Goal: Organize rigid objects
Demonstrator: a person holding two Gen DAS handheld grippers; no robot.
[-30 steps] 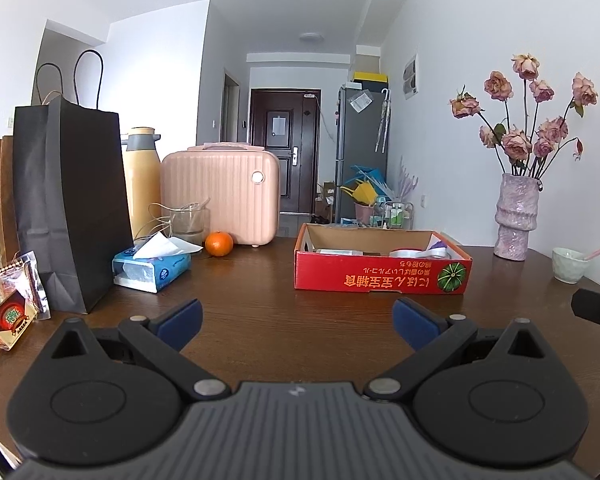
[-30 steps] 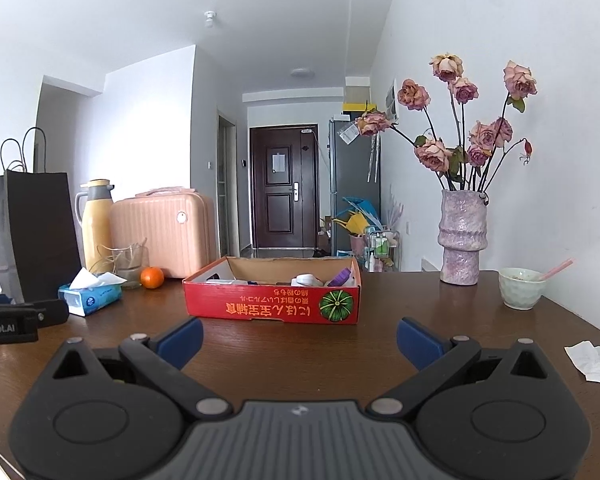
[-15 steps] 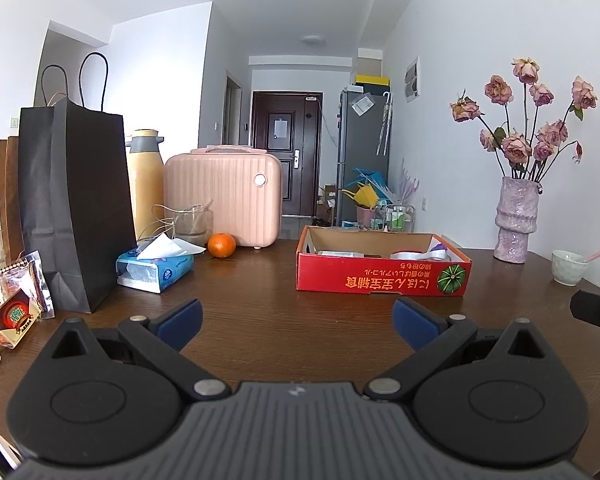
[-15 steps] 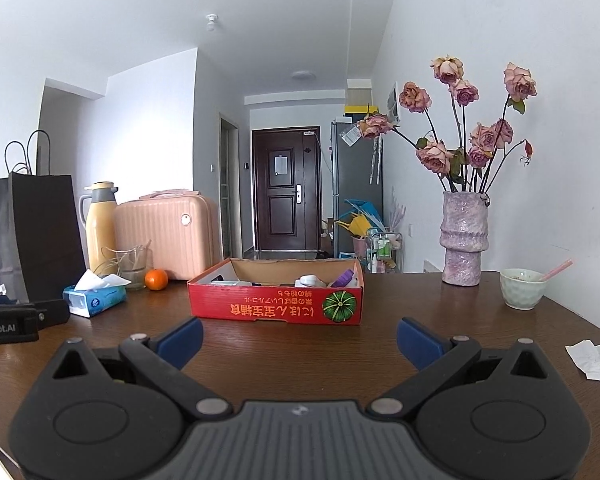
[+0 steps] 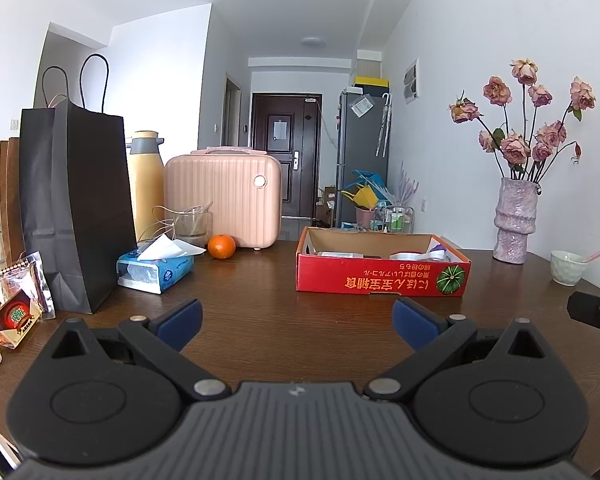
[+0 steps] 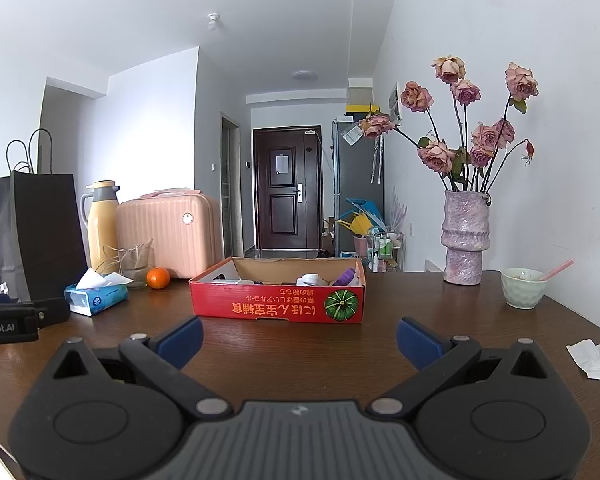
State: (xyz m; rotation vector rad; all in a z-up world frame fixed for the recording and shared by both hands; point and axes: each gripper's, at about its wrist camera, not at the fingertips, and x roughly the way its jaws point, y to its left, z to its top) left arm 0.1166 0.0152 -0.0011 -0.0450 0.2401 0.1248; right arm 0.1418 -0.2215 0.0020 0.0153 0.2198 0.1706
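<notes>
On the brown table (image 5: 260, 320), the red cardboard box (image 5: 382, 276) sits ahead of both tools. Left gripper (image 5: 298, 320) and right gripper (image 6: 300, 338): jaws spread, empty. Only the right view shows crumpled paper (image 6: 594, 358); only the left shows snack packets (image 5: 14, 308).

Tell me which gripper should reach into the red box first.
Right, probably. The right gripper faces the red box nearly head-on; the left gripper sees it off to its right. Both are open and empty.

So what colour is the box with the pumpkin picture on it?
The box is red with yellow writing and a green pumpkin; the right wrist view shows it best.
</notes>
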